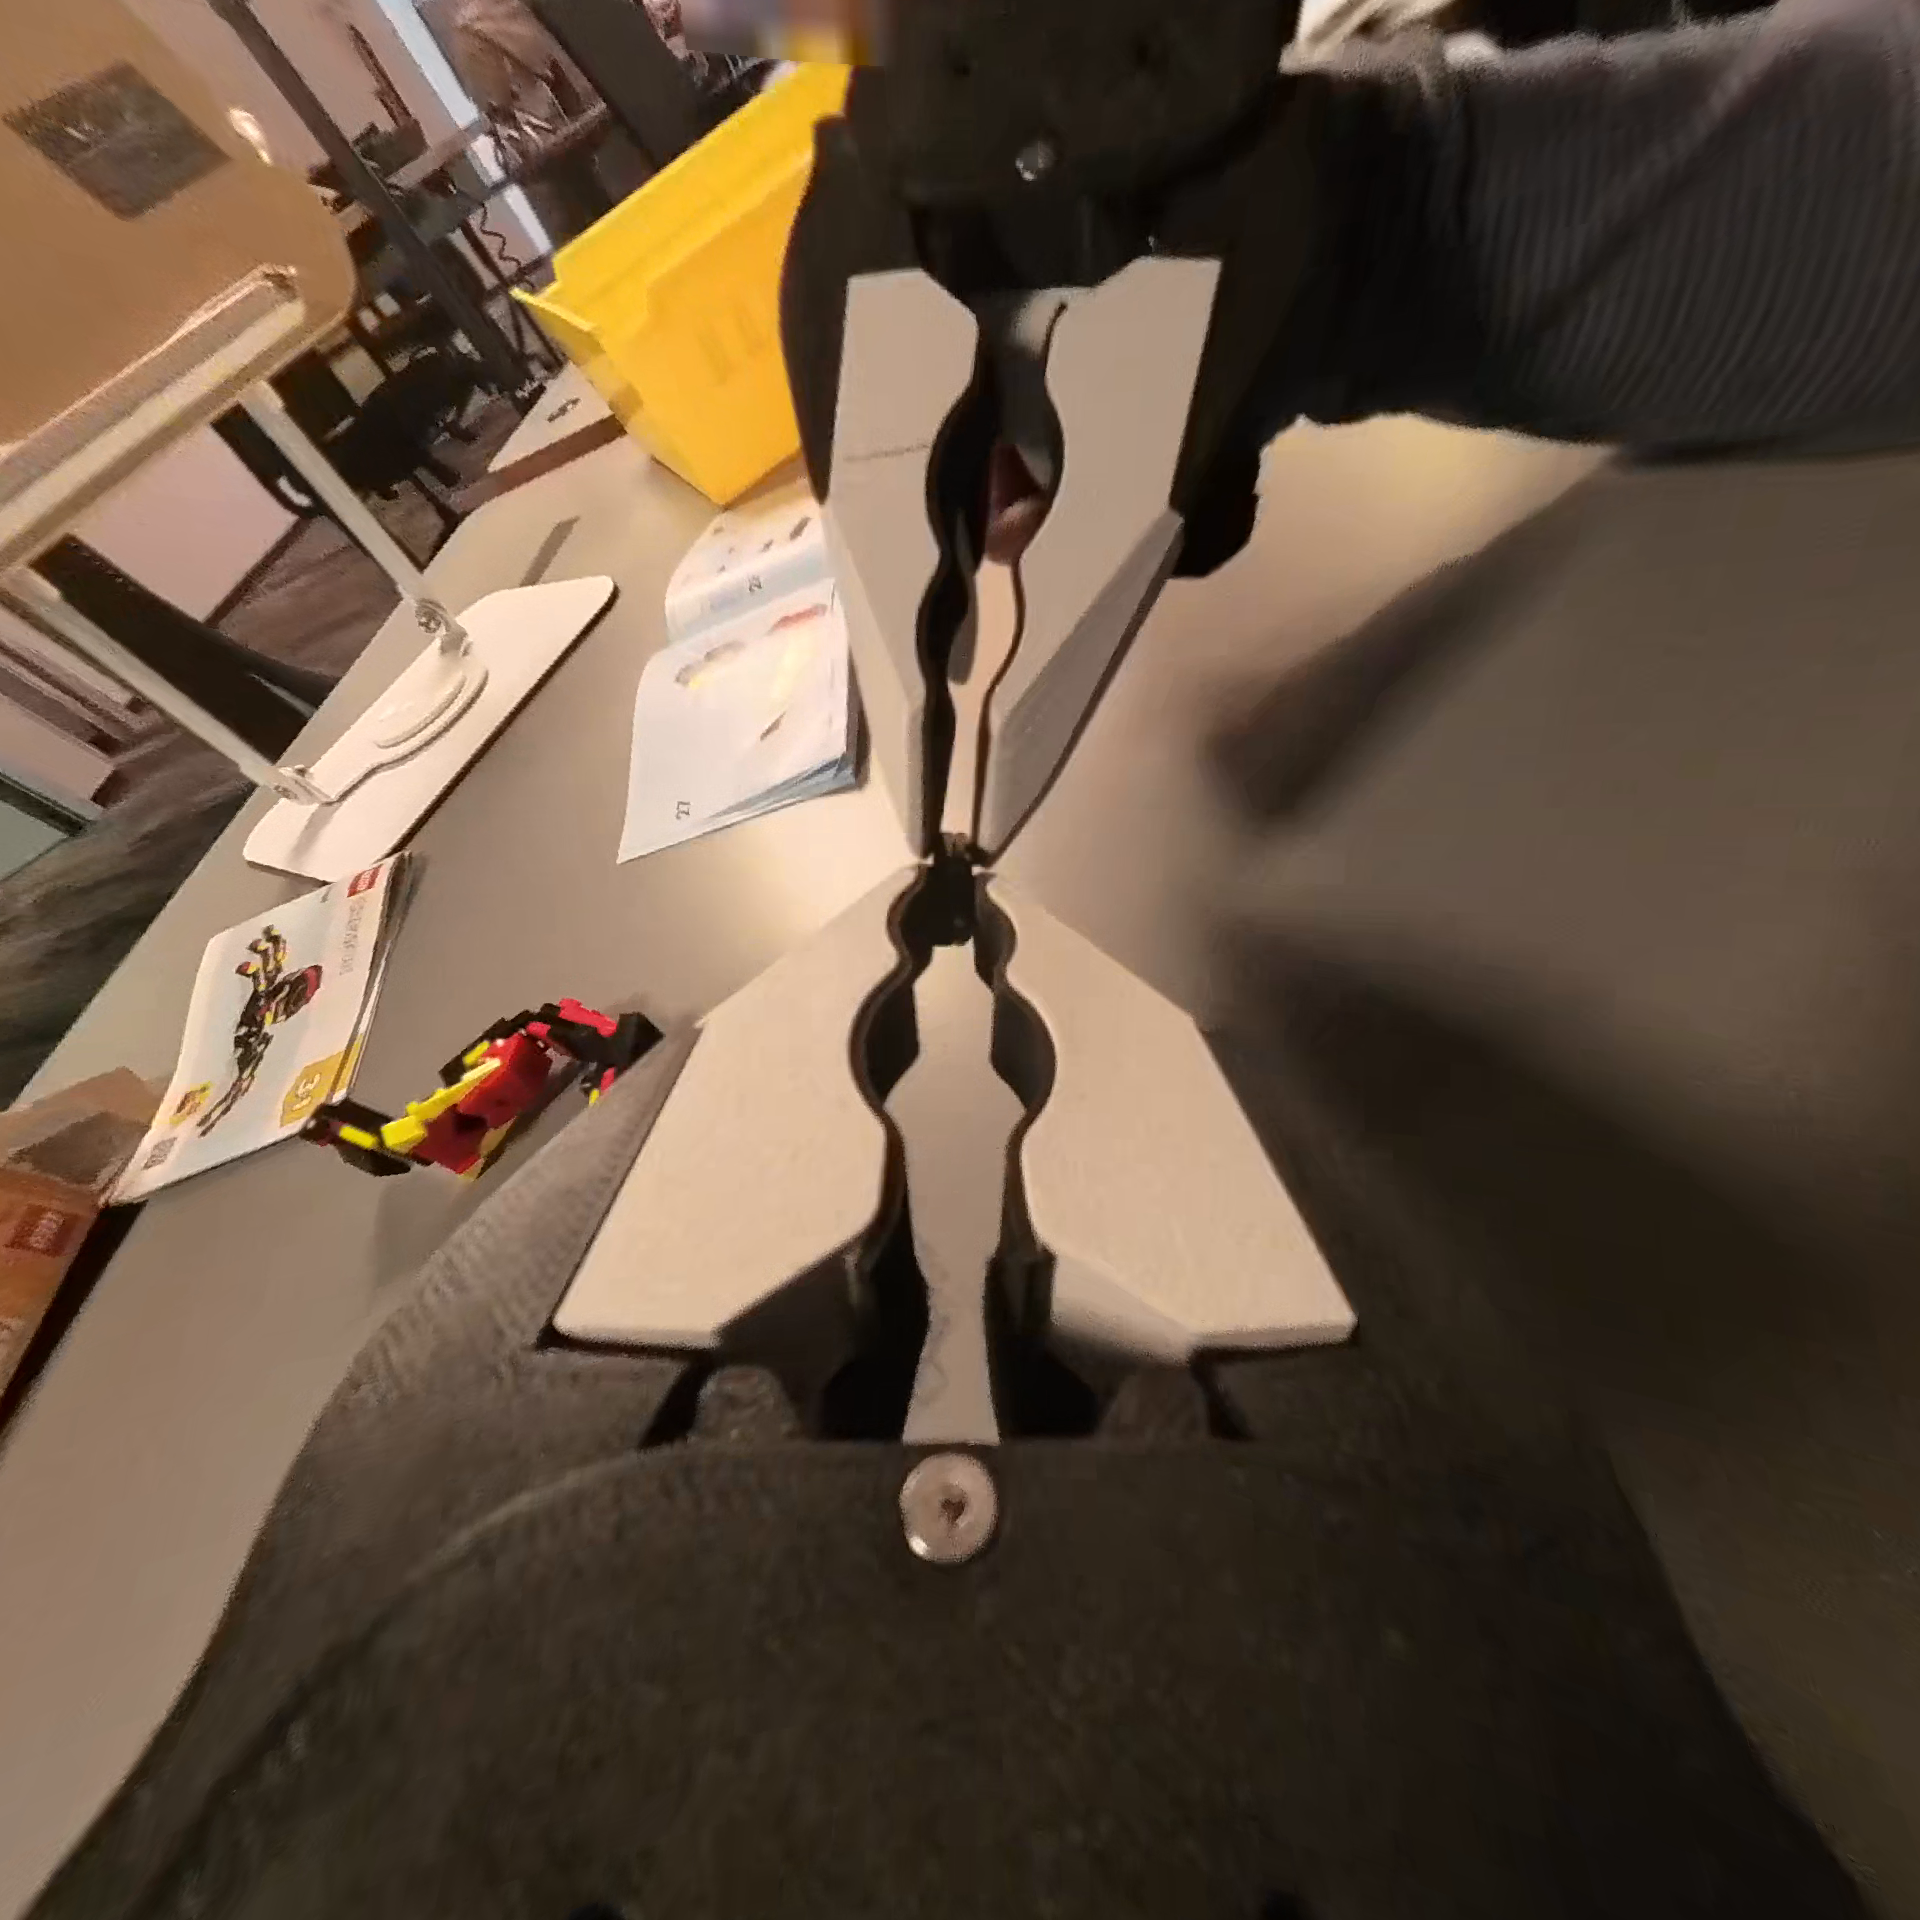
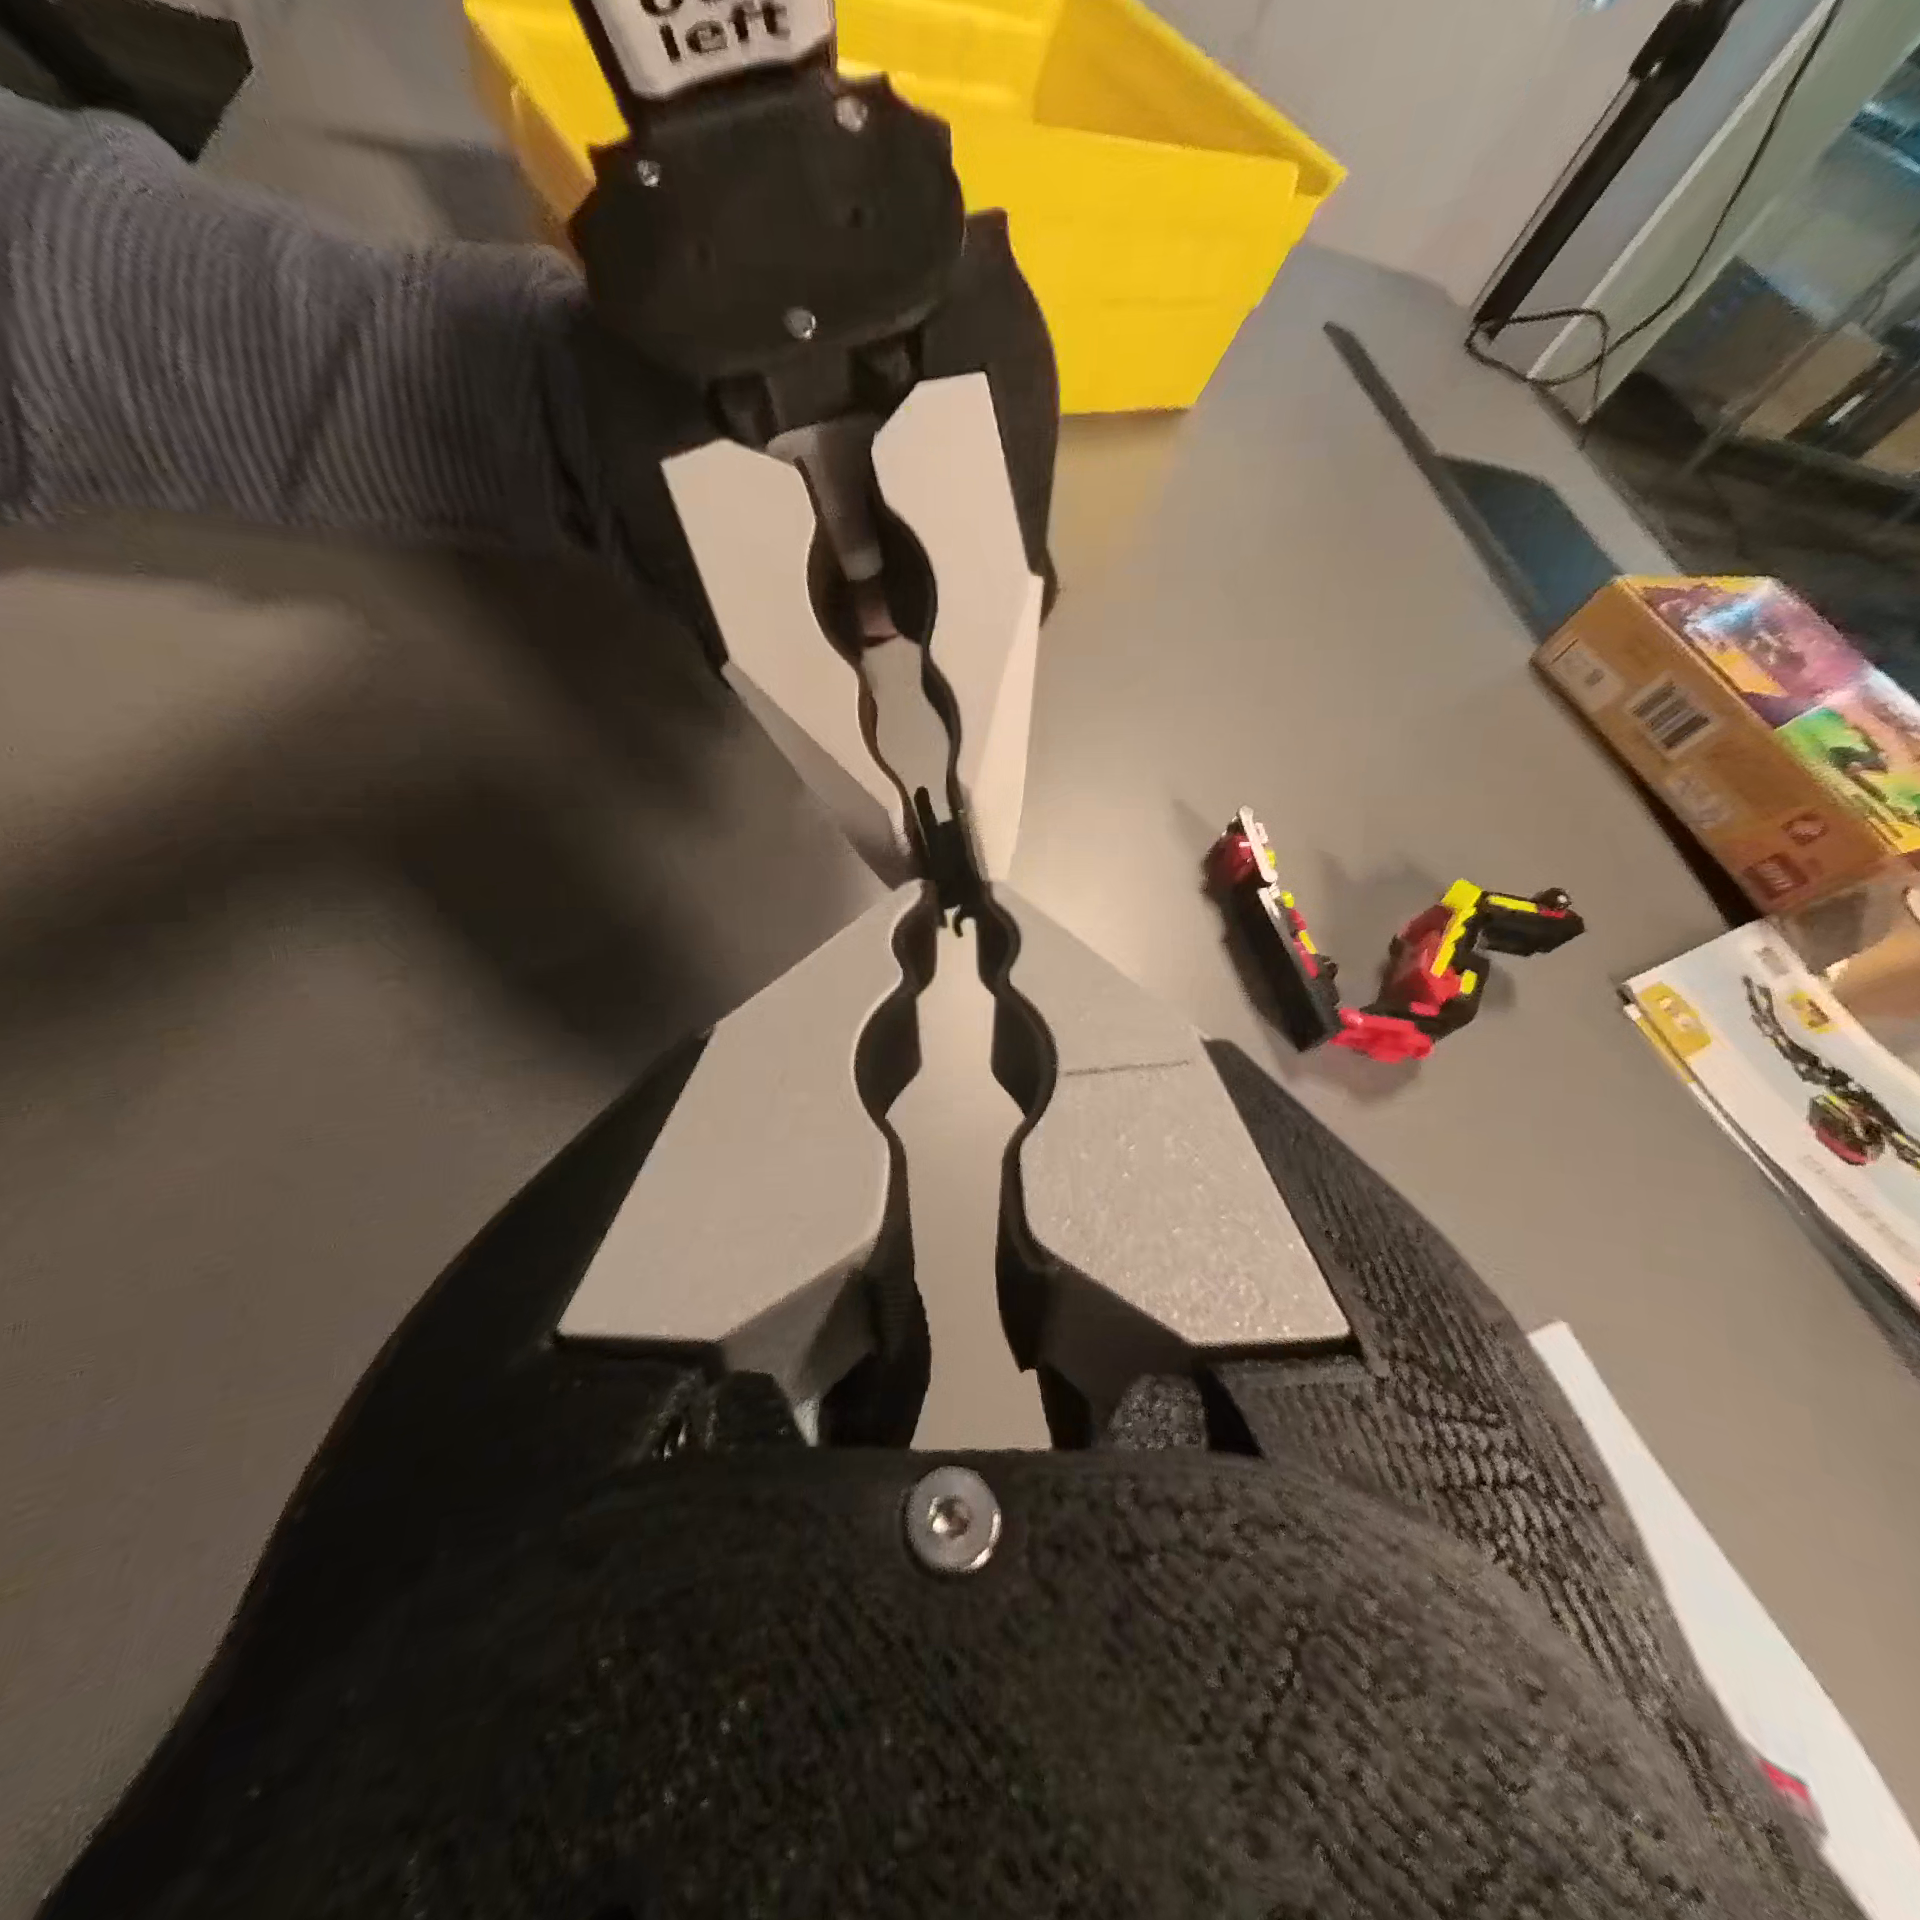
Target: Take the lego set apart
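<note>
Two hand-held grippers with pale grey wavy-edged fingers meet tip to tip above a grey worktop (image 1: 1455, 727), both clamped on one small black lego piece (image 1: 948, 902) held between them in the air. The left gripper (image 1: 948, 914) pinches the piece's near end in its own wrist view, while the right gripper (image 1: 951, 836), held by a person's arm in a dark ribbed sleeve (image 1: 1662, 239), bites the far end. From the right wrist view the right gripper (image 2: 951, 914) and the left gripper (image 2: 940, 831) show the same head-on grip. The rest of the red, black and yellow lego model (image 2: 1392, 961) lies on the worktop apart from the grippers, just beside a closed instruction booklet with a printed cover (image 1: 275, 1023) near the worktop's edge. An open pale-blue instruction booklet (image 1: 748, 717) lies farther in, a yellow plastic bin (image 1: 707, 312) stands beyond it, and a white desk lamp base (image 1: 436, 717) rests nearby. A printed cardboard lego box (image 2: 1745, 717) sits toward the edge.
</note>
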`<state>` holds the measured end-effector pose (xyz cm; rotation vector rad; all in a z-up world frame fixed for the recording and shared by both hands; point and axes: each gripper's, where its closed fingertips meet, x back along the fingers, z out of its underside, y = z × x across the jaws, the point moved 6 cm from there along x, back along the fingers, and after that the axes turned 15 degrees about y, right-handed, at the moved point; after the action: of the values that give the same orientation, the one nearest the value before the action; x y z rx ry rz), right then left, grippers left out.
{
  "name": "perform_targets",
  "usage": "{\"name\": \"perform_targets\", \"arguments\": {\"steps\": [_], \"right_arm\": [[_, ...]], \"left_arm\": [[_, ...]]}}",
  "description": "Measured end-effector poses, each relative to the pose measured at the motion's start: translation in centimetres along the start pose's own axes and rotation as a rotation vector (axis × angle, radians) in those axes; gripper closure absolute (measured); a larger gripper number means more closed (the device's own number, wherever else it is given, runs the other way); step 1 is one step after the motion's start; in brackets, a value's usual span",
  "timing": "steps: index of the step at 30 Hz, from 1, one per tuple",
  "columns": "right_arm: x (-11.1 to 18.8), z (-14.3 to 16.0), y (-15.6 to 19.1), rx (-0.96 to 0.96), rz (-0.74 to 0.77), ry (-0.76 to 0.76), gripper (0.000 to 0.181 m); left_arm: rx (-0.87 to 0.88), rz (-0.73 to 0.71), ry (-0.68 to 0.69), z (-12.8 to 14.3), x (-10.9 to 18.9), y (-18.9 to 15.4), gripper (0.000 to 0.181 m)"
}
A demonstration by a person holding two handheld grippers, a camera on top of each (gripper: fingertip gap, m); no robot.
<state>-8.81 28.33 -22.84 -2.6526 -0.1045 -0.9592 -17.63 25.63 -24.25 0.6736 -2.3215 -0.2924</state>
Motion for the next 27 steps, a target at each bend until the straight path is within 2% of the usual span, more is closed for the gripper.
{"name": "perform_targets", "arguments": {"steps": [4, 6, 8, 11, 14, 16, 19, 21, 27], "right_arm": [[-0.4, 0.2, -0.2, 0.057, 0.076, 0.010, 0.178], [-0.5, -0.1, -0.5, 0.119, 0.208, -0.003, 0.177], [-0.3, -0.6, -0.9, 0.204, 0.410, -0.044, 0.178], [0.1, -0.9, -1.0, 0.314, 0.684, -0.075, 0.178], [0.1, -0.7, -0.8, 0.421, 0.850, -0.051, 0.178], [-0.1, -0.6, -0.8, 0.488, 0.921, -0.033, 0.178], [-0.2, -0.8, -0.8, 0.556, 0.983, -0.008, 0.178], [-0.4, -0.8, -0.6, 0.593, 1.003, 0.001, 0.178], [-0.4, -0.9, -0.4, 0.635, 1.021, 0.009, 0.178]], "left_arm": [[0.056, -0.011, 0.033, 0.3, -0.4, 0.3, 0.173], [0.172, -0.012, 0.031, 0.4, -0.3, 1.1, 0.167], [0.353, 0.018, -0.014, 0.7, -0.2, 2.1, 0.152], [0.635, 0.182, -0.169, 0.7, 0.4, 3.3, 0.145], [0.865, 0.470, -0.410, 0.1, 1.4, 3.8, 0.146], [0.967, 0.631, -0.498, 0.3, 1.4, 4.0, 0.154], [1.058, 0.746, -0.546, 0.6, 0.9, 4.0, 0.162], [1.100, 0.777, -0.568, 0.7, 0.7, 4.1, 0.172], [1.194, 0.819, -0.597, 1.3, 0.6, 4.5, 0.173]]}}
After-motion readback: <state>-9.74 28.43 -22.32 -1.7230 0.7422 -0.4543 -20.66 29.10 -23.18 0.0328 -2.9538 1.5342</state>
